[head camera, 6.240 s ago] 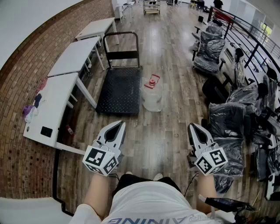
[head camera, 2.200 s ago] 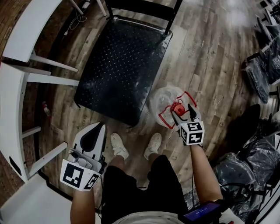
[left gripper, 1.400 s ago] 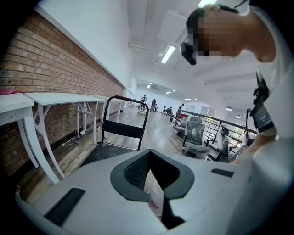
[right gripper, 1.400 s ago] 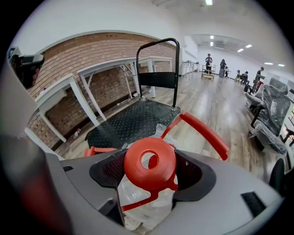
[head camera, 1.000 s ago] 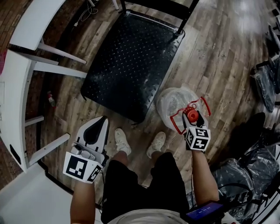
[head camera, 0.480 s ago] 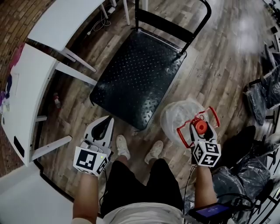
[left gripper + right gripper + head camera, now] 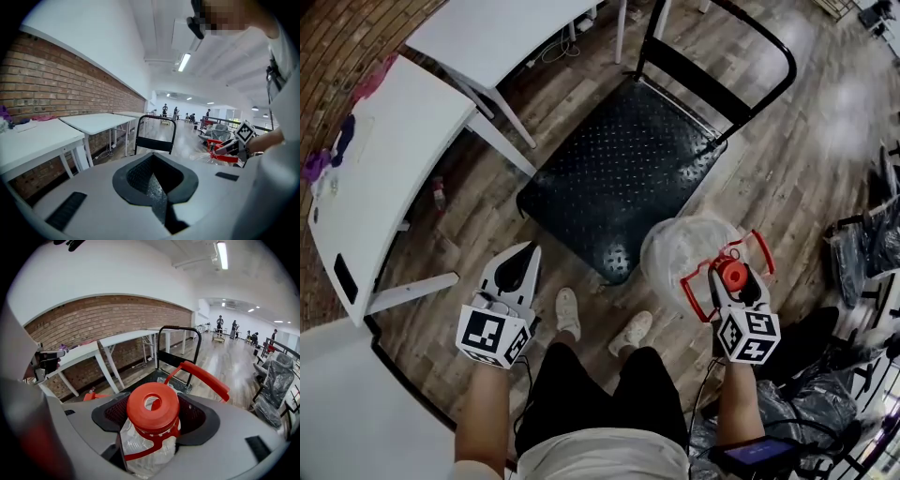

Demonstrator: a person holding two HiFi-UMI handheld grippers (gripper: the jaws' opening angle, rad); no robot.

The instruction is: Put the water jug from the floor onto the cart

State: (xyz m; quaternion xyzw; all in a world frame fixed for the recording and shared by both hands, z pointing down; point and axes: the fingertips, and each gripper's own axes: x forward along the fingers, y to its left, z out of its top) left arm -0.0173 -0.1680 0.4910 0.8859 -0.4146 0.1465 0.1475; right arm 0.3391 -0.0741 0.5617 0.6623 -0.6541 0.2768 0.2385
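The clear water jug (image 7: pixel 682 251) with a red cap (image 7: pixel 731 274) and red carry handle (image 7: pixel 761 255) is next to the black cart's (image 7: pixel 628 178) near right corner. My right gripper (image 7: pixel 733 281) is shut on its neck just under the cap. In the right gripper view the cap (image 7: pixel 153 406) fills the space between the jaws of my right gripper (image 7: pixel 152 423), with the handle (image 7: pixel 206 377) swung up behind. The jug leans with its cap towards me; I cannot tell whether it touches the floor. My left gripper (image 7: pixel 525 255) hangs shut and empty over the floor, left of my shoes. In its own view the left gripper (image 7: pixel 157 187) holds nothing.
The cart's upright push handle (image 7: pixel 722 70) stands at its far end. White tables (image 7: pixel 403 169) line the brick wall on the left, with a small bottle (image 7: pixel 439 195) on the floor beneath. Plastic-wrapped chairs (image 7: pixel 872 244) crowd the right side. My shoes (image 7: pixel 567 314) are just behind the cart.
Six seconds ago the jug stood free by the cart and both grippers were empty. Since then my right gripper has shut on its neck. Over the last second the jug has stayed held, shifting slightly.
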